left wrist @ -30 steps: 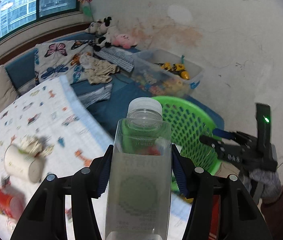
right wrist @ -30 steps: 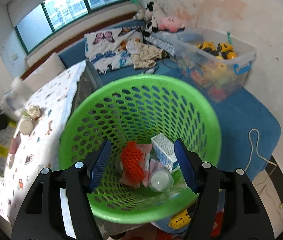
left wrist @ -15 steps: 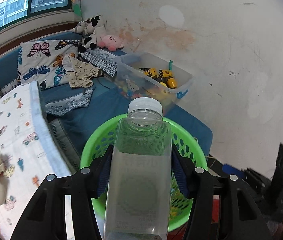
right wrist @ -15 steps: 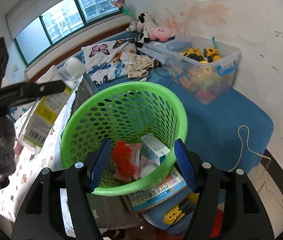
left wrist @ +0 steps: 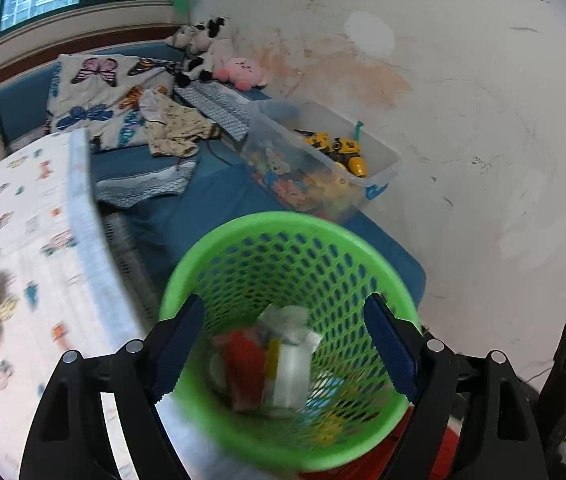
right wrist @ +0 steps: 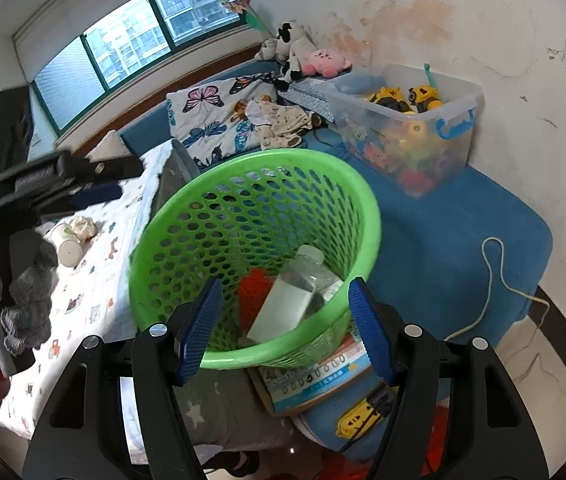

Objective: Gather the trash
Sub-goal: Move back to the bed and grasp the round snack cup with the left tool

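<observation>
A green mesh basket (left wrist: 283,220) (right wrist: 267,160) stands beside the bed. Inside it a clear plastic bottle (left wrist: 287,372) (right wrist: 287,300) with a white cap lies tilted against a red net (left wrist: 243,364) and other scraps. My left gripper (left wrist: 283,300) hangs over the basket with its jaws opening and nothing between the pads. It also shows at the left of the right wrist view, as the left gripper (right wrist: 111,180). My right gripper (right wrist: 285,284) is open and empty above the basket's near rim. A white cup (right wrist: 67,244) and crumpled paper (right wrist: 83,227) lie on the bed.
A clear toy bin (right wrist: 411,128) sits on the blue mat behind the basket. A booklet (right wrist: 315,376) lies under the basket's near side. A white cord (right wrist: 495,272) trails over the mat's right edge. A gloved hand (right wrist: 11,300) holds the left gripper at the far left.
The left gripper carried the bottle from over the bed to above the basket, then opened. The bottle now lies inside the basket. The right gripper drew back from the basket.
</observation>
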{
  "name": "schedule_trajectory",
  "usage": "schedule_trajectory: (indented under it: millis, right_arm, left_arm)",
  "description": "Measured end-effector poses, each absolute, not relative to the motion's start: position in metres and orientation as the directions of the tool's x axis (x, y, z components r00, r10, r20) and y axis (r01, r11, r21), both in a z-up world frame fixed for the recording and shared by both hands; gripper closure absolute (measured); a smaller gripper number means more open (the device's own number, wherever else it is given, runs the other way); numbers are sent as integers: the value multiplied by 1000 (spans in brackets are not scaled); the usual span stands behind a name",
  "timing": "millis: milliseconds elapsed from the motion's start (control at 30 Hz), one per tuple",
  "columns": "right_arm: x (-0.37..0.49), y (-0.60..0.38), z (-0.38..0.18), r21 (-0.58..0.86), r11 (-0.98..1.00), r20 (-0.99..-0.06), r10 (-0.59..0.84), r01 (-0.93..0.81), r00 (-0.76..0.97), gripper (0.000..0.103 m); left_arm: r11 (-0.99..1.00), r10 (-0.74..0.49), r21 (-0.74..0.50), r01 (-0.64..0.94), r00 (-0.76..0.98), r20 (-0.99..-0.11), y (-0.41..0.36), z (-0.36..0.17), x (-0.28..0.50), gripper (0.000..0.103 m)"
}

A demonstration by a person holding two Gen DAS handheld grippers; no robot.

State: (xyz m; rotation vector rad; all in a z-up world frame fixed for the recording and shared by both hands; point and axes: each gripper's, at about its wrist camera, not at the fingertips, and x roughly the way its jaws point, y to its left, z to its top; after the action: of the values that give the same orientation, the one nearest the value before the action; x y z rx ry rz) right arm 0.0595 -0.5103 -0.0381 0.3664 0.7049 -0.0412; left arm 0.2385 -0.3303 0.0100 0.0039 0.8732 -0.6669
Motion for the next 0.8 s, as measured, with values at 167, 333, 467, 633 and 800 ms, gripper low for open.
schedule_trajectory:
  millis: [167,333,467,633,800]
  right_arm:
    - [59,-493,-34,317,941,-628,113,121,770,37]
    - [63,-474,-26,316,946,-617,147,74,773,37]
    - [69,-451,-20,309,951,-610,181,21,772,37]
    - [80,-426,-15,299,954,-609,221,-38,762,37]
    - [91,-397,-12,289,952,-610,261,-97,748,37]
  left_arm:
    - [846,-473,-216,487,502,-724,-280,4,219,24]
    - [882,-439,-237,407,526,-728,-222,-1,199,24]
    - [916,-372,-186,355,581,-724,-184,0,181,24]
    - [949,-298,-155,275,619,-727,-138,0,169,24]
    - [974,-223,-133,184,658,-719,-90,0,159,24]
